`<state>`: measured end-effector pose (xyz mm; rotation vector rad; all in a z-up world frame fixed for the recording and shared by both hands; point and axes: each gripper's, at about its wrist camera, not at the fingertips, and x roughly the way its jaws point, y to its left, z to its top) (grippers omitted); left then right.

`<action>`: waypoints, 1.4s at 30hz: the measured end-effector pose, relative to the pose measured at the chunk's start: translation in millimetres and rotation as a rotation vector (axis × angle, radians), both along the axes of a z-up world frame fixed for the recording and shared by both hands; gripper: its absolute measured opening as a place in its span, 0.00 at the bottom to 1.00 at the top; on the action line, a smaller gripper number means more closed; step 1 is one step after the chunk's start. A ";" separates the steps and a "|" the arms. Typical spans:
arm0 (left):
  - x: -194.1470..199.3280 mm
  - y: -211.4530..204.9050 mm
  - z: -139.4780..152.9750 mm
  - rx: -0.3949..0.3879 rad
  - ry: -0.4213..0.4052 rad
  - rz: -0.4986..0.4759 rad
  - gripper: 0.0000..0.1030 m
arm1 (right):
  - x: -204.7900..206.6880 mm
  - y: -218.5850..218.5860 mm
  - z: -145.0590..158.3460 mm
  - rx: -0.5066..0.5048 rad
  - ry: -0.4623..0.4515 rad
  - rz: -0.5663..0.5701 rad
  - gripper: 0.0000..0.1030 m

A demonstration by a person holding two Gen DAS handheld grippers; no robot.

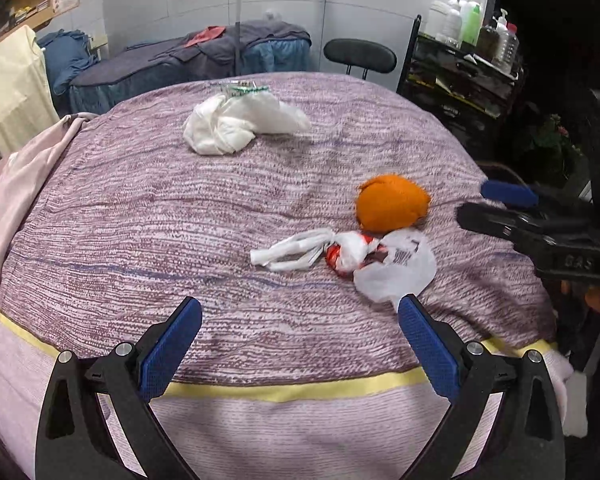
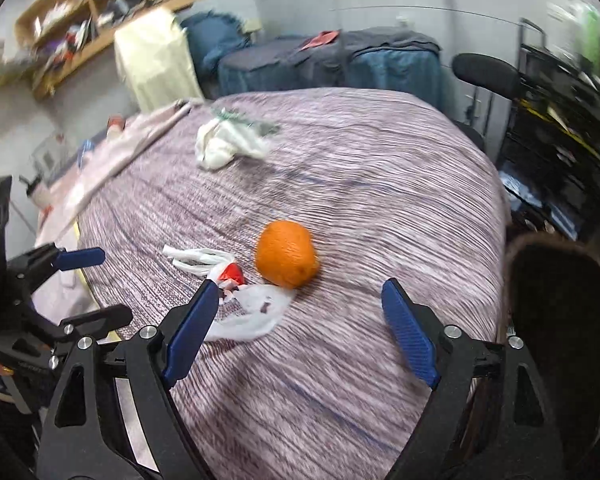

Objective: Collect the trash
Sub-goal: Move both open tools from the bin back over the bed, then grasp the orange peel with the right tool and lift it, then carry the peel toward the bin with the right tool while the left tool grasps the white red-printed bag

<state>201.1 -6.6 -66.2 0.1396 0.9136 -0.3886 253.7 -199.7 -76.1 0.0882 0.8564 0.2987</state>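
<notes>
Orange [image 2: 286, 254]: round, could roll off the bed [image 2: 380, 184] if nudged.
Bag [image 2: 248, 312]: thin, might slip.
Left hand-held gripper [image 1: 300, 320]: spread, empty.
Right hand-held gripper [image 2: 298, 302]: spread, empty.

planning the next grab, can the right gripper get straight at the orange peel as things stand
Probably yes. The right gripper is open and aimed at the orange peel, which lies free on the bedspread; only the plastic bag lies beside it.

Purple striped bed [image 1: 140, 216], white bundle [image 1: 236, 124], orange [image 1: 392, 202], plastic bag [image 1: 364, 264]
</notes>
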 end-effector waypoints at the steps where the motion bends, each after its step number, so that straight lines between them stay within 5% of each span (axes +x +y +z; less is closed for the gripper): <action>1: 0.8 0.4 -1.6 0.000 0.008 -0.008 0.94 | 7.7 8.2 -1.6 -0.018 0.014 0.025 0.74; 9: 1.4 -14.6 -9.4 0.020 0.036 -0.070 0.94 | 56.6 40.1 -24.5 -0.108 0.152 0.103 0.66; 13: 5.9 -21.5 -14.6 0.027 0.060 -0.091 0.94 | 66.7 46.7 -40.8 -0.120 0.225 0.142 0.46; 36: 57.0 -78.0 -30.0 0.108 0.147 -0.120 0.93 | -12.3 -28.7 16.7 0.085 -0.017 -0.082 0.38; 42: 69.2 -91.4 -45.0 0.127 0.225 -0.152 0.60 | -34.1 -46.5 19.7 0.112 -0.044 -0.129 0.38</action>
